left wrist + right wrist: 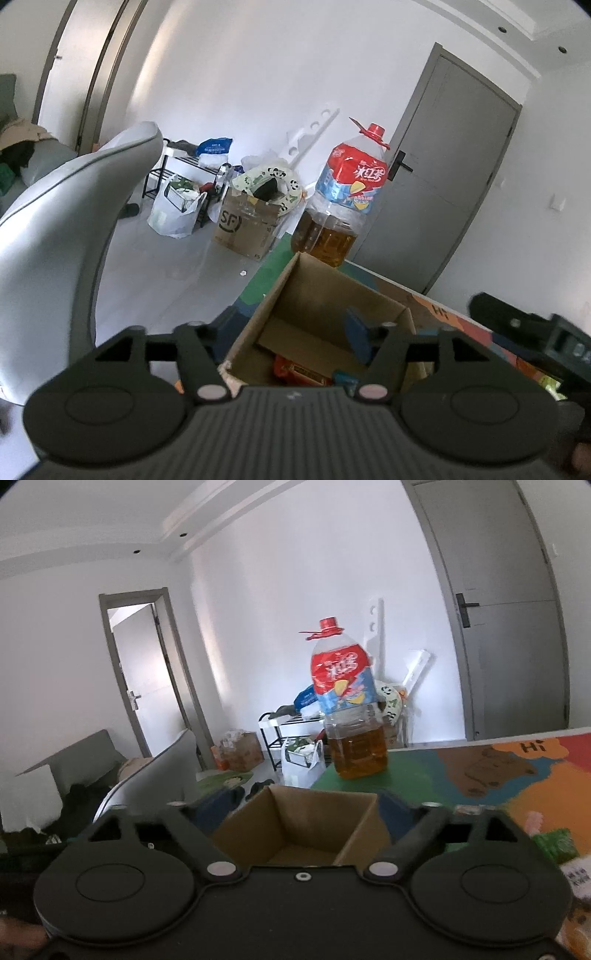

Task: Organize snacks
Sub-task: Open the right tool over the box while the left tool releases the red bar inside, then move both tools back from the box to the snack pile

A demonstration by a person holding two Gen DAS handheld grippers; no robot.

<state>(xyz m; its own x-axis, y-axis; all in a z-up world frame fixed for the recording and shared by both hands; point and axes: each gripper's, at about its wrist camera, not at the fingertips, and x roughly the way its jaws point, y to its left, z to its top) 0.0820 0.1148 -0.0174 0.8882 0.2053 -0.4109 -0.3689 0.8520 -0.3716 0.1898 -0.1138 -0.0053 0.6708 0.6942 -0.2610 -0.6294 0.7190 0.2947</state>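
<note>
An open cardboard box stands on the tabletop, which is covered by a colourful cartoon mat, and both grippers hover just in front of it. The left gripper has its fingers well apart, one blue pad inside the box and the other outside its left wall, with nothing between them. Down in the box lie snack packets: an orange-red packet and, just beside it, a small blue one. The right gripper stands with its fingers spread very wide, one either side of the box, holding nothing. Behind the box a large bottle of cooking oil with a red cap stands upright on the green part of the mat. A green packet lies on the tabletop to the right, apart from the box.
</note>
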